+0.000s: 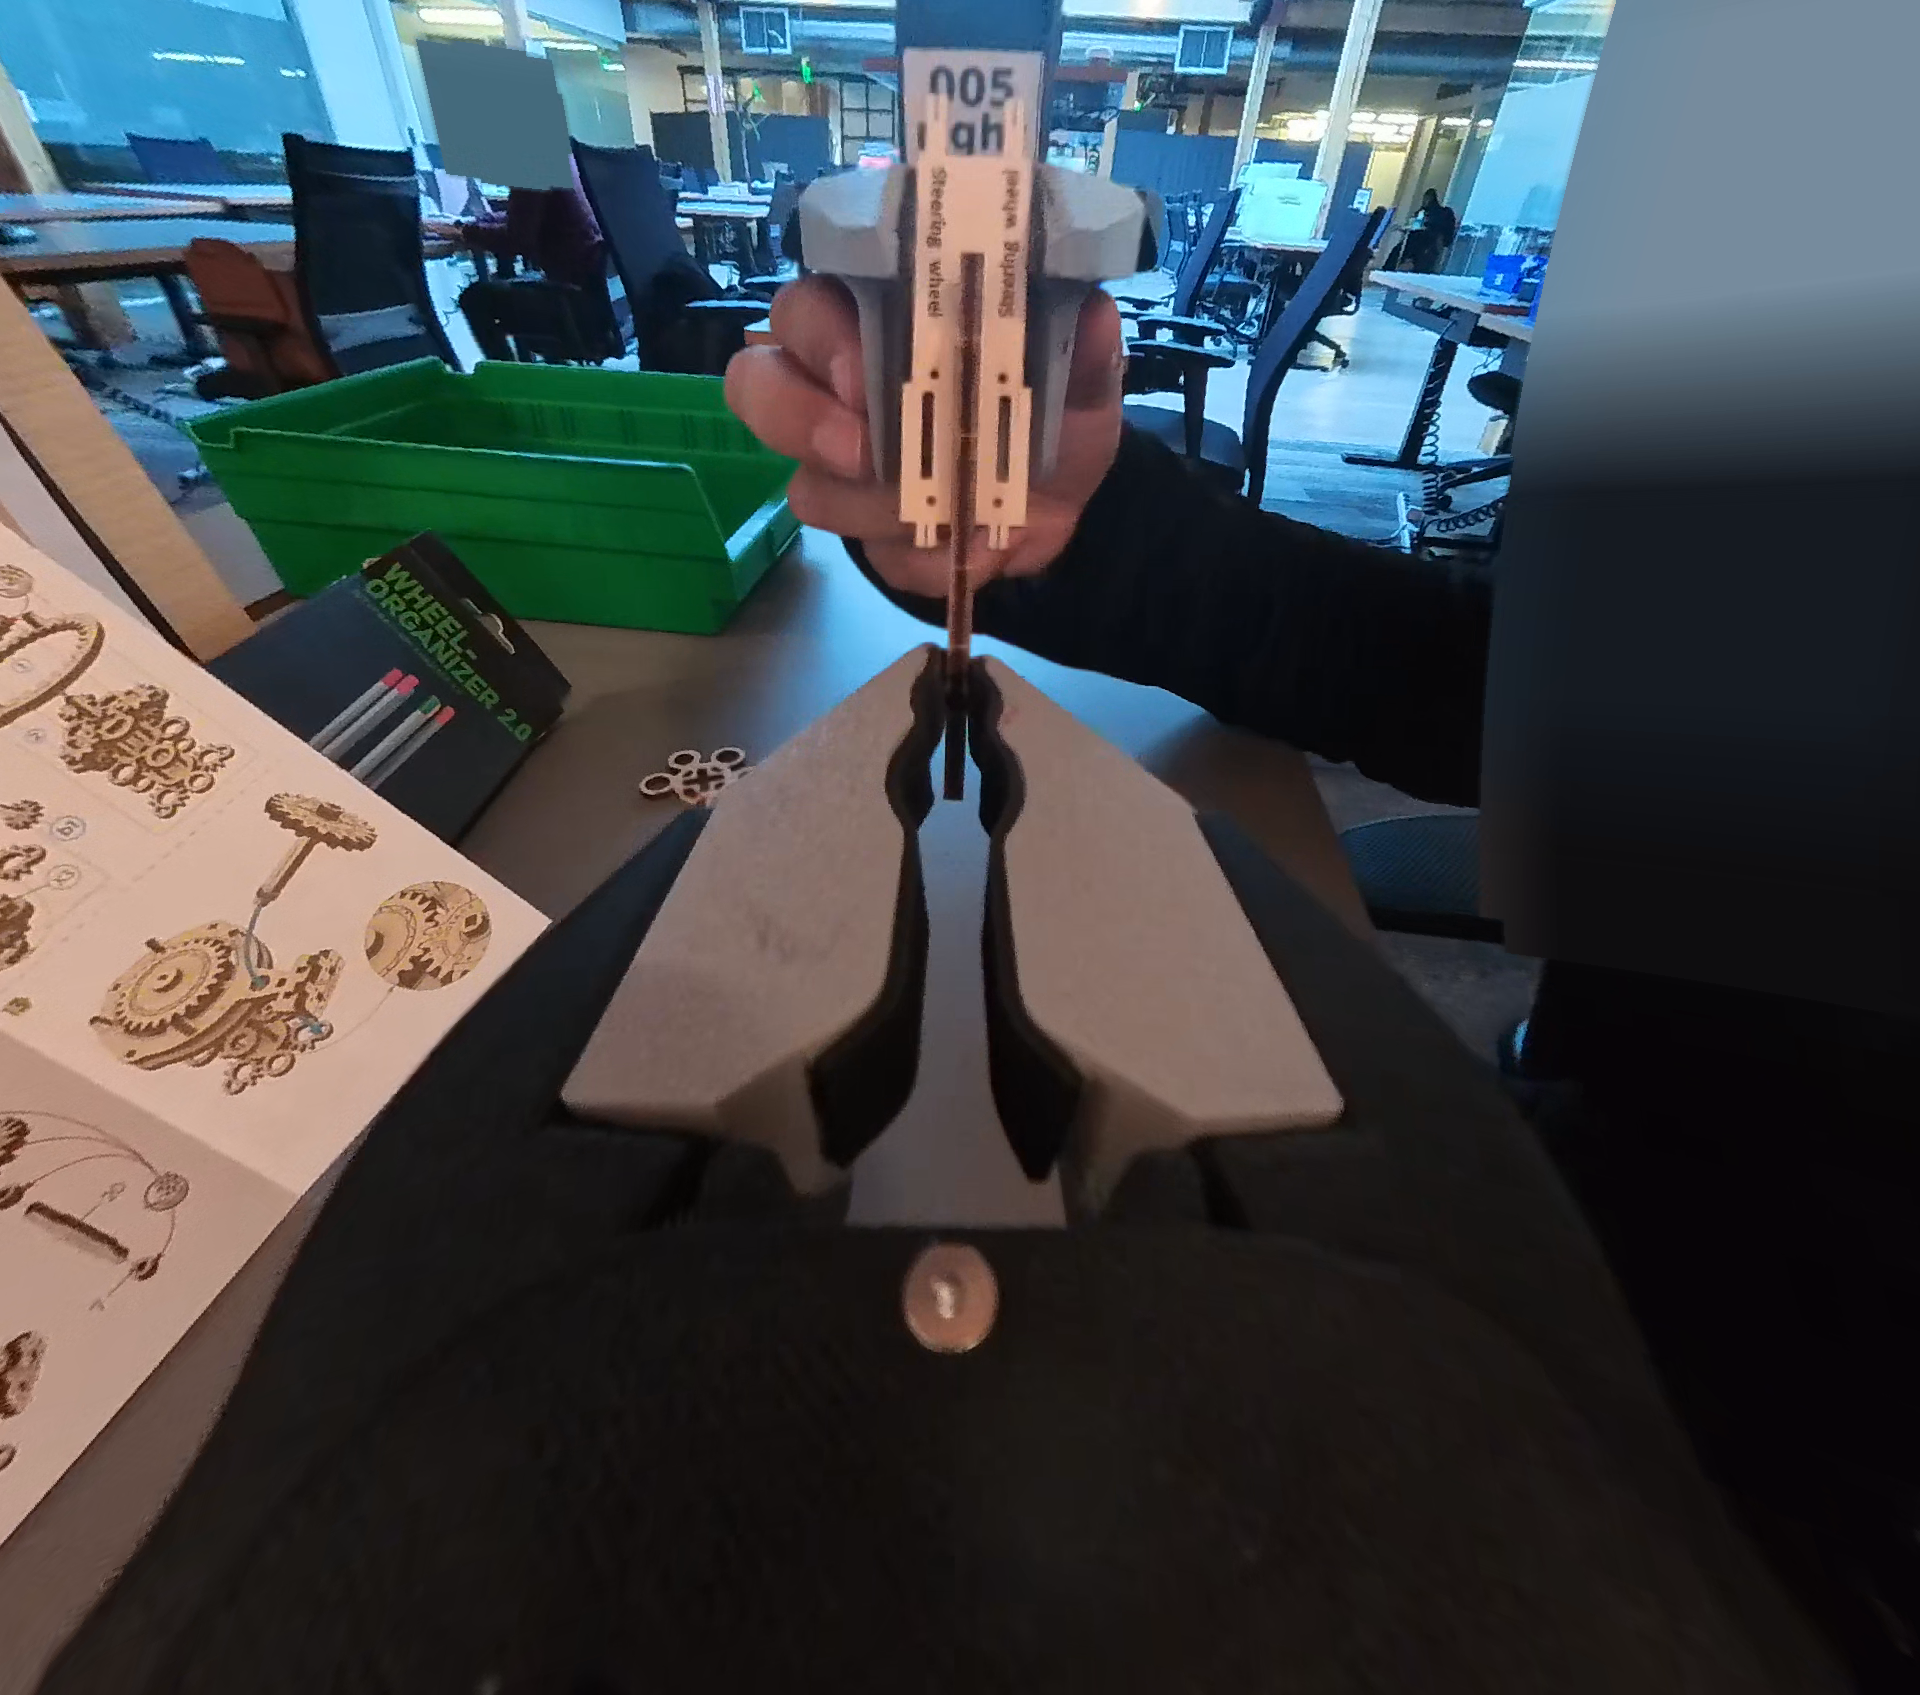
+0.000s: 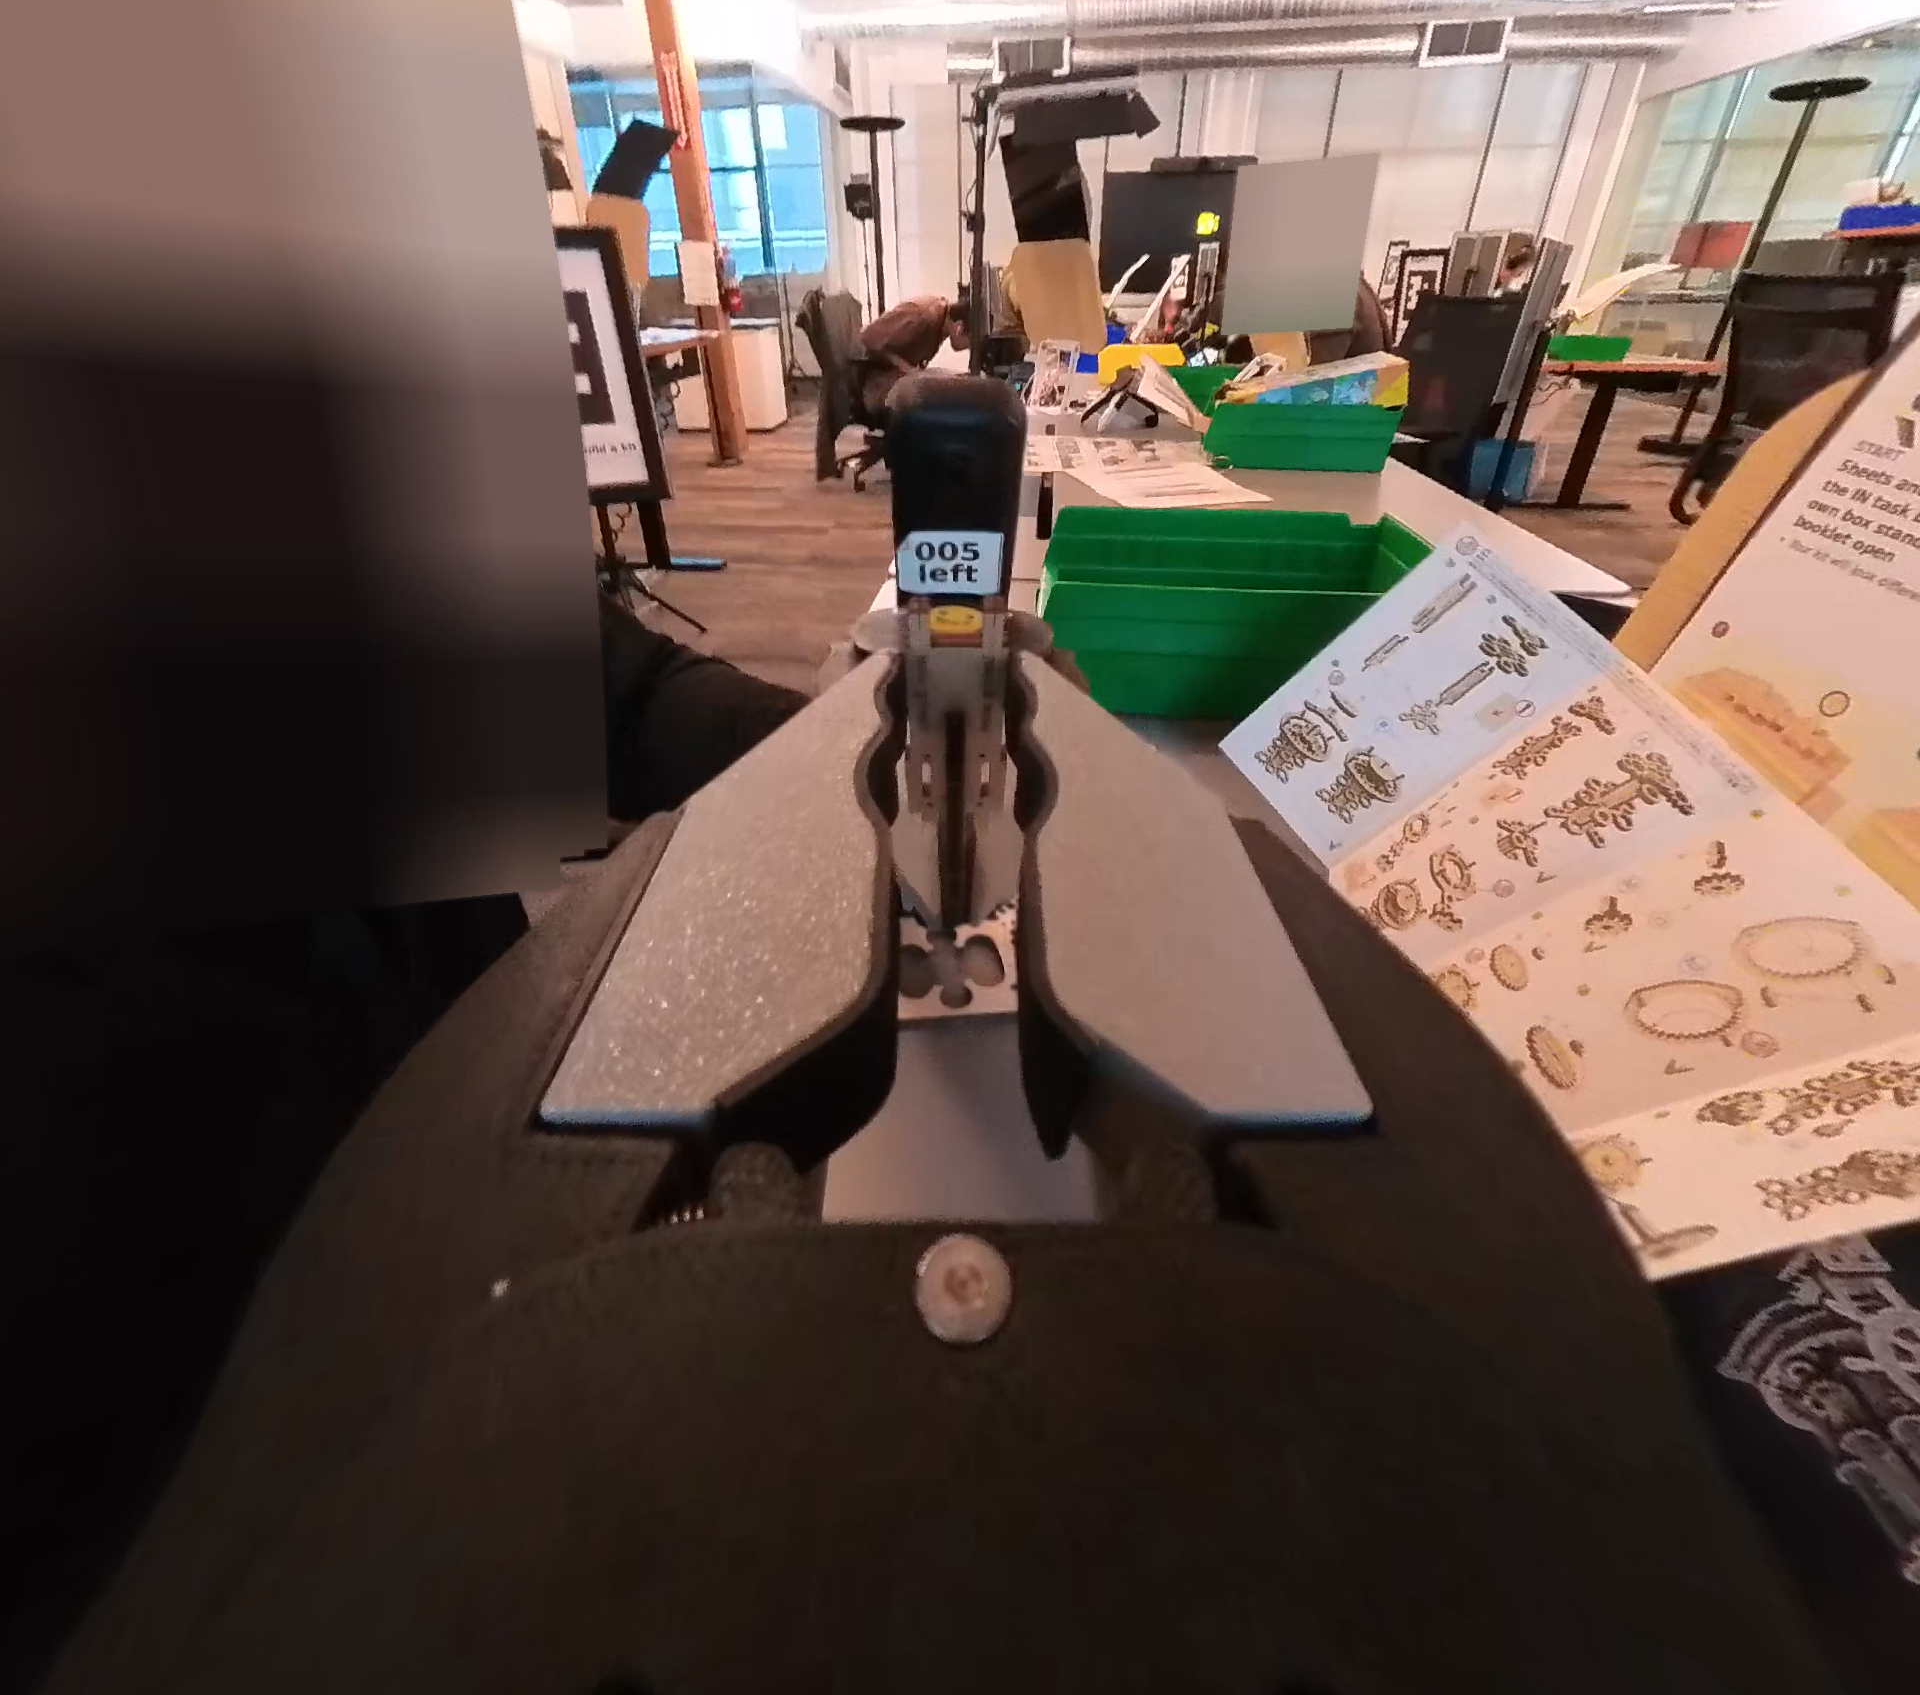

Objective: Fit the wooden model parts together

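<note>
Wooden slotted plate (image 1: 964,357) gripped by right tool (image 1: 966,440); left tool (image 1: 954,715) pinches thin strip (image 1: 960,606) halfway into its slot; seating unfinished.

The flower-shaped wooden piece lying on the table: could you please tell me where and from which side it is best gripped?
Probably from straight above. The flower-shaped piece lies flat and thin on the table, so it offers no tall side face to pinch. Close on its outer rim, across two opposite lobes, where the edge is narrowest.
</note>
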### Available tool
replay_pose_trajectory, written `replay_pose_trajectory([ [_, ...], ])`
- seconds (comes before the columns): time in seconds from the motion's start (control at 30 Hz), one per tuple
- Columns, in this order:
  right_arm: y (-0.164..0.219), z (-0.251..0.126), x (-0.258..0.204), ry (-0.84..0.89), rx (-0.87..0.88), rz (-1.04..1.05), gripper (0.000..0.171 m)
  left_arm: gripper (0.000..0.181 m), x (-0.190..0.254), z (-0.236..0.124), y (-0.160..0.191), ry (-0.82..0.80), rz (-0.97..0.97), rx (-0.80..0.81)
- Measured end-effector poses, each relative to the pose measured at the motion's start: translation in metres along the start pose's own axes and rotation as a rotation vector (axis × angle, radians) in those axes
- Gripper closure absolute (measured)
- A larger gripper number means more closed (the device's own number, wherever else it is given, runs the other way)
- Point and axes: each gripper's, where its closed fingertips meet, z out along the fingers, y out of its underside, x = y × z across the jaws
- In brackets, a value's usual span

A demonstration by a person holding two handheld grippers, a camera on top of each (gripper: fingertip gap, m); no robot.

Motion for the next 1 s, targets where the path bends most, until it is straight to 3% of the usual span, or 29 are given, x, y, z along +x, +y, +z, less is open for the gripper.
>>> replay_pose_trajectory([
  [0.33, 0.014, -0.012, -0.011, -0.041, -0.133, -0.115, 0.157, 0.18, 0.003, 0.003, 0.011, -0.048, 0.134, -0.102],
  [1.0, 0.014, -0.015, -0.011, -0.038, -0.141, -0.125, 0.157, 0.181, 0.004, 0.005, 0.015, -0.047, 0.126, -0.131],
])
